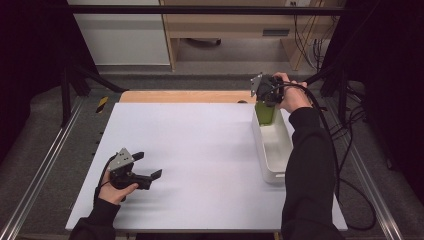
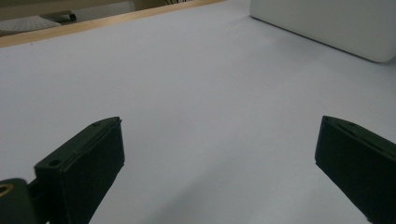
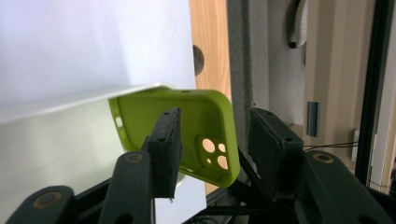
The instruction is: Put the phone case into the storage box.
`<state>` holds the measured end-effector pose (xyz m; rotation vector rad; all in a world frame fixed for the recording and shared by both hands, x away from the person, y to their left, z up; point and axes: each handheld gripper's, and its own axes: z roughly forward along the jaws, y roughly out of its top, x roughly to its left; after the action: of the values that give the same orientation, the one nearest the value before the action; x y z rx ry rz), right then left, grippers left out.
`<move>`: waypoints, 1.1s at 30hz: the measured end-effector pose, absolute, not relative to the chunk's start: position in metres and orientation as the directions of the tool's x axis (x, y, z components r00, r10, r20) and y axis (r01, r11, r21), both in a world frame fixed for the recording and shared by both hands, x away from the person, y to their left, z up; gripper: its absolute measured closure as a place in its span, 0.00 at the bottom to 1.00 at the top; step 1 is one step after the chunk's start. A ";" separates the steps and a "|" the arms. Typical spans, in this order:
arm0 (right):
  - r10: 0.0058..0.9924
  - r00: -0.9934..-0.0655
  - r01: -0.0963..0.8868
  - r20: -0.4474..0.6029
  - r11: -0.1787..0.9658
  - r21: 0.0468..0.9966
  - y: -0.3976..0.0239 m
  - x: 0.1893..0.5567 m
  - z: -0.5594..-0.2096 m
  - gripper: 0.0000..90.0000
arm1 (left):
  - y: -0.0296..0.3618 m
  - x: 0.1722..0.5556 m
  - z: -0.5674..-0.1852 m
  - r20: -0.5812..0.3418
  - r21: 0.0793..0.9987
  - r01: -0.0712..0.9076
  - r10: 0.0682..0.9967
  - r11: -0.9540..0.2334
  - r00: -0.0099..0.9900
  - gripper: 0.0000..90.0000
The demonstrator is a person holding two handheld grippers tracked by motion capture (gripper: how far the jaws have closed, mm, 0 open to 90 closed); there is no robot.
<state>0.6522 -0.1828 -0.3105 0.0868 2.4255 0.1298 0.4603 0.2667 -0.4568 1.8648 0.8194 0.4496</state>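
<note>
A lime-green phone case (image 1: 265, 113) stands tilted at the far end of a long white bin (image 1: 274, 152) on the table's right side. My right gripper (image 1: 267, 103) hangs over that end and points down at the case. In the right gripper view the case (image 3: 196, 116) shows its hollow inside and camera cut-outs, leaning against the bin's wall (image 3: 70, 140) just beyond the jaws. The right gripper (image 3: 215, 116) is open, with a gap between the case and the right pad. My left gripper (image 1: 148, 165) rests open at the front left, with nothing between its fingers (image 2: 219, 126).
A white sheet (image 1: 200, 145) covers the table, with a wooden strip (image 1: 185, 96) along its far edge. The bin's corner (image 2: 327, 23) lies ahead of the left gripper. Metal rails run along both sides, and cables trail on the floor at the right.
</note>
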 end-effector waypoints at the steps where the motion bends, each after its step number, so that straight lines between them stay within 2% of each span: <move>1: 0.115 -0.753 0.033 -0.648 0.990 0.137 -0.182 0.650 -0.309 0.59 | 0.267 0.460 -0.456 -0.054 0.905 0.335 0.711 -0.261 0.701 0.01; 9: 0.218 -0.742 0.034 -0.634 0.957 0.289 -0.173 0.624 -0.294 0.54 | 0.266 0.458 -0.454 -0.056 0.910 0.325 0.702 -0.257 0.710 0.01; 15: 0.329 -0.729 0.077 -0.600 0.911 0.406 -0.174 0.603 -0.289 0.48 | 0.266 0.458 -0.453 -0.054 0.913 0.319 0.699 -0.255 0.714 0.01; 22: 0.467 -0.720 0.097 -0.513 0.800 0.592 -0.185 0.576 -0.291 0.44 | 0.265 0.457 -0.452 -0.056 0.915 0.314 0.692 -0.253 0.720 0.01; 29: 0.583 -0.714 0.105 -0.387 0.636 0.765 -0.189 0.547 -0.300 0.33 | 0.264 0.455 -0.450 -0.050 0.918 0.305 0.688 -0.254 0.724 0.01; 33: 0.643 -0.696 0.123 -0.319 0.545 0.829 -0.190 0.534 -0.308 0.20 | 0.263 0.455 -0.450 -0.046 0.918 0.301 0.686 -0.257 0.726 0.01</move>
<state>0.5344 -0.1905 -0.3080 0.6155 2.1674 1.0972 0.4547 0.2634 -0.4499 1.8486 0.7682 0.4451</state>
